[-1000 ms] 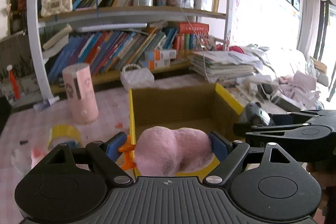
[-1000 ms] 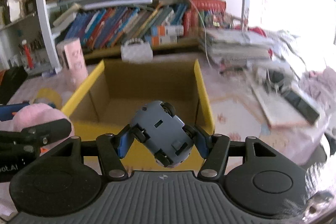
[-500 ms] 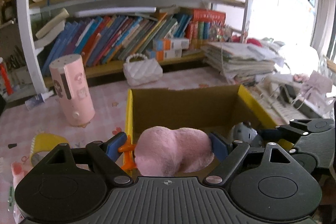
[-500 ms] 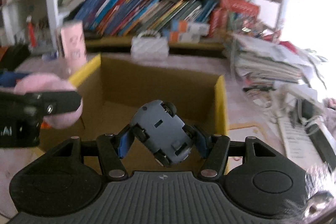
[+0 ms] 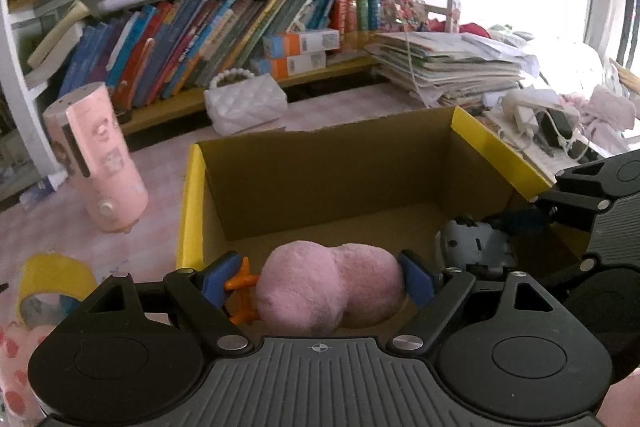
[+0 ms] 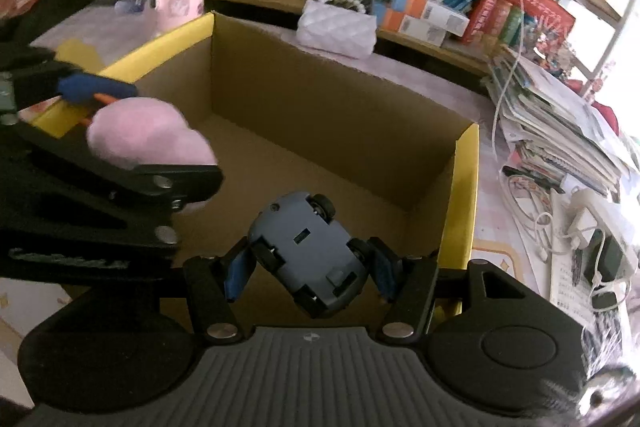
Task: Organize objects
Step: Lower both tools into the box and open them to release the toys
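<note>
My left gripper (image 5: 318, 277) is shut on a pink plush toy (image 5: 332, 287) with orange feet and holds it over the near left part of an open cardboard box (image 5: 320, 171) with yellow outer sides. My right gripper (image 6: 308, 269) is shut on a grey-blue toy car (image 6: 308, 259), underside up, and holds it above the box floor (image 6: 304, 163) at the near right. The car also shows in the left wrist view (image 5: 474, 247). The plush also shows in the right wrist view (image 6: 148, 135). The box holds nothing else that I can see.
A pink cylinder (image 5: 96, 155) and a yellow tape roll (image 5: 52, 287) stand left of the box. A white quilted purse (image 5: 246, 103) lies behind it before a bookshelf (image 5: 224, 23). Stacked papers (image 5: 448, 67) and cables (image 6: 580, 227) lie to the right.
Both grippers have moved forward over the box and lowered into it, each still holding its toy. The car now sits inside the box walls, close beside the plush.
</note>
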{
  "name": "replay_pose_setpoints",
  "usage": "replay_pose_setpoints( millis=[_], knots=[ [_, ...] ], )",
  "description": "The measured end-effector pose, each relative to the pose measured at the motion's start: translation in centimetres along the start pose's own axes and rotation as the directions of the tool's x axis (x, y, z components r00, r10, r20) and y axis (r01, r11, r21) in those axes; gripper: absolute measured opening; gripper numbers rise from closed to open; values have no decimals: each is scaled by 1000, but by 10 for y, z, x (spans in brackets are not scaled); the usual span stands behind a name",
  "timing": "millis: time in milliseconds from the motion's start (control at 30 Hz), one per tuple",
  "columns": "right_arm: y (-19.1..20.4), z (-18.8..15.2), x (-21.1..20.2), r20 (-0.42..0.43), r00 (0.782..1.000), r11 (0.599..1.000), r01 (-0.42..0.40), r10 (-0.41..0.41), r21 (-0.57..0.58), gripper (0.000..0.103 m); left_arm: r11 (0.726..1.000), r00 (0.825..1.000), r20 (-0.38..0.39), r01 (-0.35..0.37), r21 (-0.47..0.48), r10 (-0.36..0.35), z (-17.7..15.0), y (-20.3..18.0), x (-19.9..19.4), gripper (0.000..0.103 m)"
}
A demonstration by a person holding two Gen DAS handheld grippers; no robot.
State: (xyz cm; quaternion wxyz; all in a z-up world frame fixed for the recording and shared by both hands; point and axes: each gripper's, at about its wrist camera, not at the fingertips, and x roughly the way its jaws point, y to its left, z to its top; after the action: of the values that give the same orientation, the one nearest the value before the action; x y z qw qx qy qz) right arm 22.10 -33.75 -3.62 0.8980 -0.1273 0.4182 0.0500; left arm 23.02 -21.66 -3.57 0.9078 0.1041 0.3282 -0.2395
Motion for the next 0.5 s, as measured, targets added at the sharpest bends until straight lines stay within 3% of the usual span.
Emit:
replay_pose_setpoints(
  millis=[300,500],
  knots=[
    [-8,-5,-2,-22,999,999,30,-29,19,58,1000,1000,1,11,15,-11,4,-9,4,86],
    [-8,-4,-1,-22,999,999,35,-35,15,58,1000,1000,1,-20,-3,20,4,-9,1,88]
  ],
)
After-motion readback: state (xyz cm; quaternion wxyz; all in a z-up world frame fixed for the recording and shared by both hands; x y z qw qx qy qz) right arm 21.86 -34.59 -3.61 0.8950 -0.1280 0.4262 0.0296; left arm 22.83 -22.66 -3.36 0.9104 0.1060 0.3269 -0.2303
